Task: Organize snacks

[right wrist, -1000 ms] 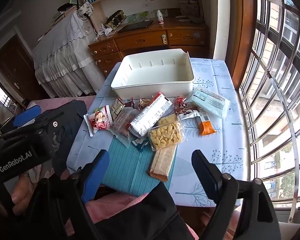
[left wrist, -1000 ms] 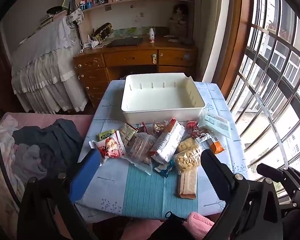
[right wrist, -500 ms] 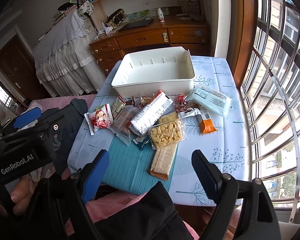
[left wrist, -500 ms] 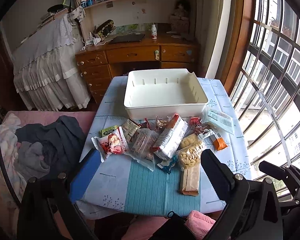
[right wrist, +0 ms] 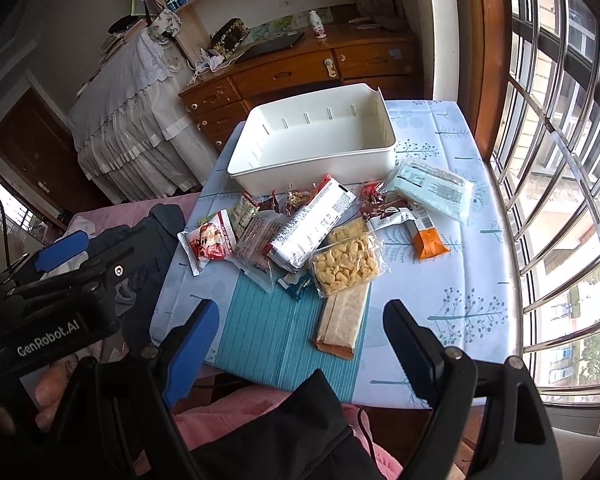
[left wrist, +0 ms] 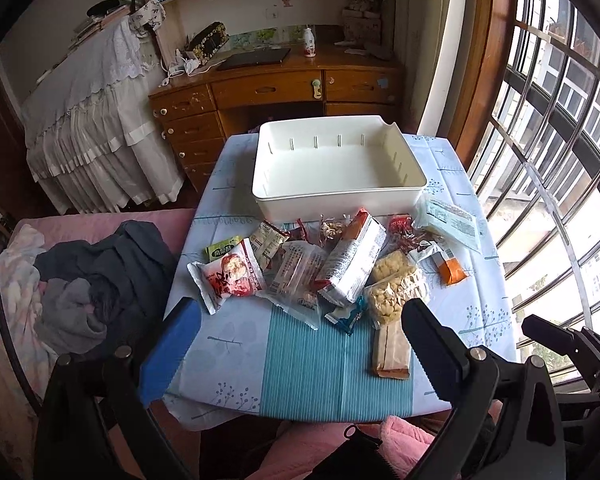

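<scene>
— Which snack is nearest my tongs?

— The tan flat packet (right wrist: 342, 314). It lies ahead of my right tongs (right wrist: 300, 334), long axis running away from me toward the empty white bin (right wrist: 312, 172).

— Jaws?

— Both pairs apart, empty. My left tongs (left wrist: 298, 326) look slightly farther off, I think.

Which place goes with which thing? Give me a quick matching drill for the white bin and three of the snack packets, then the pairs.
Things:
1. white rectangular plastic bin
2. flat tan wrapped bar
3. orange-ended packet
4. red-and-white pouch

Places:
A. window-side edge of the pile
B. bed-side edge of the pile
C. far end of the table, nothing in it
D. nearest the grippers, partly on the teal mat

Pairs: 1-C, 2-D, 3-A, 4-B
</scene>
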A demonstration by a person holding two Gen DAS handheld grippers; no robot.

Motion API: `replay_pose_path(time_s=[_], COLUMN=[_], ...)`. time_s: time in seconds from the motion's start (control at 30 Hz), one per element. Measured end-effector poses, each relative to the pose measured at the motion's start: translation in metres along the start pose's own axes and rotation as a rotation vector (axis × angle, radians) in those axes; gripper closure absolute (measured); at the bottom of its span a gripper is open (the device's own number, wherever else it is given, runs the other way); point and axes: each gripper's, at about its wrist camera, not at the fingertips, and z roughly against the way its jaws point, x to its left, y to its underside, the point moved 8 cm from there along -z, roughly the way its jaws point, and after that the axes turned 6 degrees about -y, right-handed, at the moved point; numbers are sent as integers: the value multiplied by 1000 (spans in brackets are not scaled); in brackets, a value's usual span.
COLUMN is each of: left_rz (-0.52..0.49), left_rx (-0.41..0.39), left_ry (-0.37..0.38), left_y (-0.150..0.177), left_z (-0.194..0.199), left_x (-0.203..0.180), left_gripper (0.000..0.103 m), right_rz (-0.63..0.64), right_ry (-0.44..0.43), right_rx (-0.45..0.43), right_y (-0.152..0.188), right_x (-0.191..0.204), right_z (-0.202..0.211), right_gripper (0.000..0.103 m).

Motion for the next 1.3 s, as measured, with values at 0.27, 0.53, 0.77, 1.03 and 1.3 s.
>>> replay_pose_path(time_s=[0.27,0.53,0.77,1.03,1.3], left_rz=[-12,-95,-239,-384,-471], left_rx=[65,121,156,261,407], left_ry=[56,127,143,155,137], left_y=[-4,-20,-32,-33,-20], left_z=[-31,-66,-100,-146,-210], left_x=[-5,-25,-51,-86,-111], left_gripper=[3,3,3,3,3], right_rz=[-61,-194,-304,-479,-585], right_ry=[3,41,72,113,127], right_rx=[50,129,239,344,469], right_y=[0,-4,3,19,44], right_x=[-8,-31,-48,-75,-84], right_z=[-18,-46,-80,-113,-148], right_gripper=[18,18,18,18,22])
